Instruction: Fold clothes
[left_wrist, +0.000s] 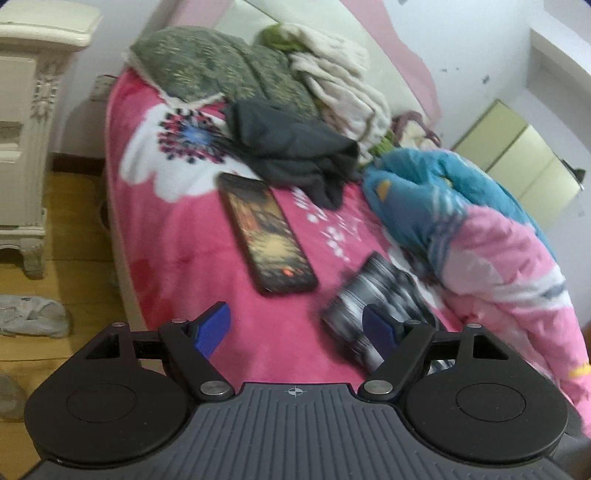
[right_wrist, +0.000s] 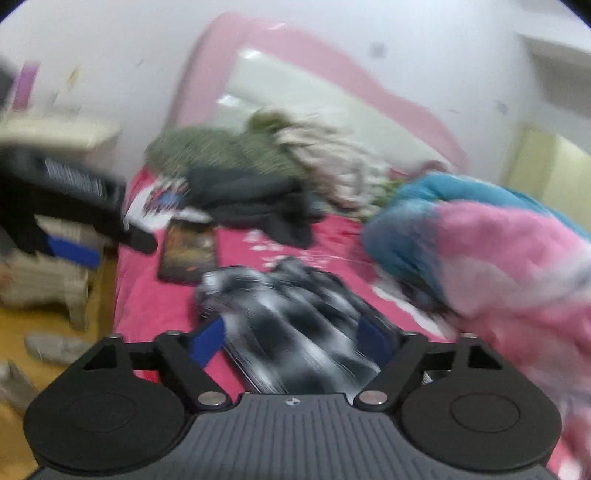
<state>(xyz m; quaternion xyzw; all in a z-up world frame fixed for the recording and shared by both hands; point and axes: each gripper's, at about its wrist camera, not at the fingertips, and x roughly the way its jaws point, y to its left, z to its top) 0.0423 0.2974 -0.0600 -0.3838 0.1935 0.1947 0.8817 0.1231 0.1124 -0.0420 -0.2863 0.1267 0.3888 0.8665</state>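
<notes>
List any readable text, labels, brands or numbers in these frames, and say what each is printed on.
No text can be read in either view.
phone: the screen shows a picture, no legible words.
left gripper: a strip of white markings on its body in the right wrist view, too blurred to read.
black-and-white garment: a pattern only, blurred.
pink blanket: flower print, no lettering.

Left tool hovering low over bed edge, angled slightly downward, blue fingers standing well apart, nothing pressed between pads. Same left tool showing at left side of right wrist view, badly blurred. Right tool pointing slightly downward too, blue fingers spread wide; checked black-and-white cloth lying between them, whether pads are pressing on it being too blurred to tell. No hand or sleeve showing.
</notes>
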